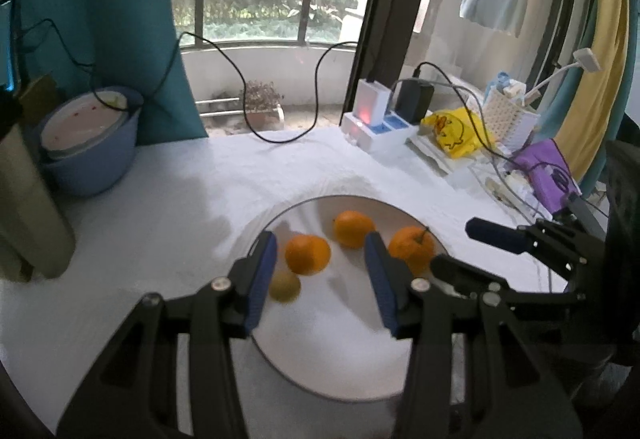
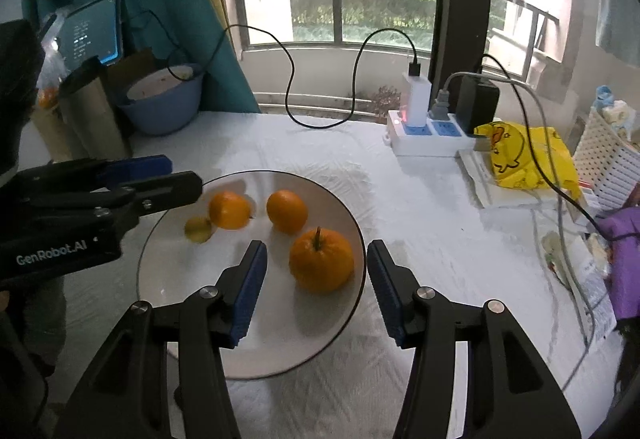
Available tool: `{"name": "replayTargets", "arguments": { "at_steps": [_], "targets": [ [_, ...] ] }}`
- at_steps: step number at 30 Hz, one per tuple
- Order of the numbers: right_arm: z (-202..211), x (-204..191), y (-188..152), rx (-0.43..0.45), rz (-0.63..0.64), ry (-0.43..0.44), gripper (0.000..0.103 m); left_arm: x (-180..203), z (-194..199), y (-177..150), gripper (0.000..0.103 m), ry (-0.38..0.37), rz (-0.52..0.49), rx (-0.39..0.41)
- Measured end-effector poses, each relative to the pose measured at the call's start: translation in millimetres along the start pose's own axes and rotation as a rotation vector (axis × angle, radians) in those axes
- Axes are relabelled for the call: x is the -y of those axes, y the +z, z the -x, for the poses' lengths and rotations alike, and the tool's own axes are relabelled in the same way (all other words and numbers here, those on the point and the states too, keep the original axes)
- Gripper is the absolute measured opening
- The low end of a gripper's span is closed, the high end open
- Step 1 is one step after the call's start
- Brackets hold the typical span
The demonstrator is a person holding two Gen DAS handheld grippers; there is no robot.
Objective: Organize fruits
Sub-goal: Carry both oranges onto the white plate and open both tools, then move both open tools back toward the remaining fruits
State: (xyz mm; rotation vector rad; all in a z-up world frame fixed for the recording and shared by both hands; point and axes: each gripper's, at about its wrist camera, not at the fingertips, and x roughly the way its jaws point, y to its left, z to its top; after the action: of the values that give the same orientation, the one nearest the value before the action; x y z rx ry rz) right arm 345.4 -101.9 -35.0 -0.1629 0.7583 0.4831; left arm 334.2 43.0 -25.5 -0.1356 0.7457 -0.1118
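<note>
Stemmed orange (image 2: pixel 321 260) upright, stem up, on plate (image 2: pixel 160 239)

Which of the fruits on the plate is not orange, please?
The small yellow-green fruit at the plate's left edge, touching or nearly touching one orange. The other three are larger oranges; the nearest orange has a stem.
</note>
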Motion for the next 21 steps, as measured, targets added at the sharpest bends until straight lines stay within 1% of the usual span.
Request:
{"name": "replayTargets", "arguments": {
  "at_steps": [6, 10, 13, 14, 15, 21],
  "targets": [
    [22.8, -5.1, -8.2, 0.018, -0.003, -0.003, 0.055, 3.9, 27.1, -13.1, 0.048, -0.002, 0.016, 0.029],
    [37.2, -8.1, -14.6, 0.029, -0.006, -0.006, 0.055, 8.4, 43.9, -25.0, 0.049, 0.015, 0.003, 0.047],
    [47.3, -9.2, -20.5, 0.037, -0.009, -0.007, 0.055, 10.4, 52.5, -32.7, 0.05, 0.014, 0.006, 0.049],
    [50.1, -9.4, -22.5, 0.038, -0.01, -0.008, 0.055, 10.7, 56.3, -35.3, 0.052, 0.012, 0.011, 0.051],
    [53.4, -9.4, -25.1, 0.039, -0.011, -0.008, 0.055, 11.2, 59.3, -37.9, 0.055, 0.011, 0.014, 0.053],
    [67.4, -8.1, -39.5, 0.04, -0.018, -0.011, 0.055, 17.2, 79.7, -54.8, 0.059, 0.011, 0.031, 0.069]
  ]
}}
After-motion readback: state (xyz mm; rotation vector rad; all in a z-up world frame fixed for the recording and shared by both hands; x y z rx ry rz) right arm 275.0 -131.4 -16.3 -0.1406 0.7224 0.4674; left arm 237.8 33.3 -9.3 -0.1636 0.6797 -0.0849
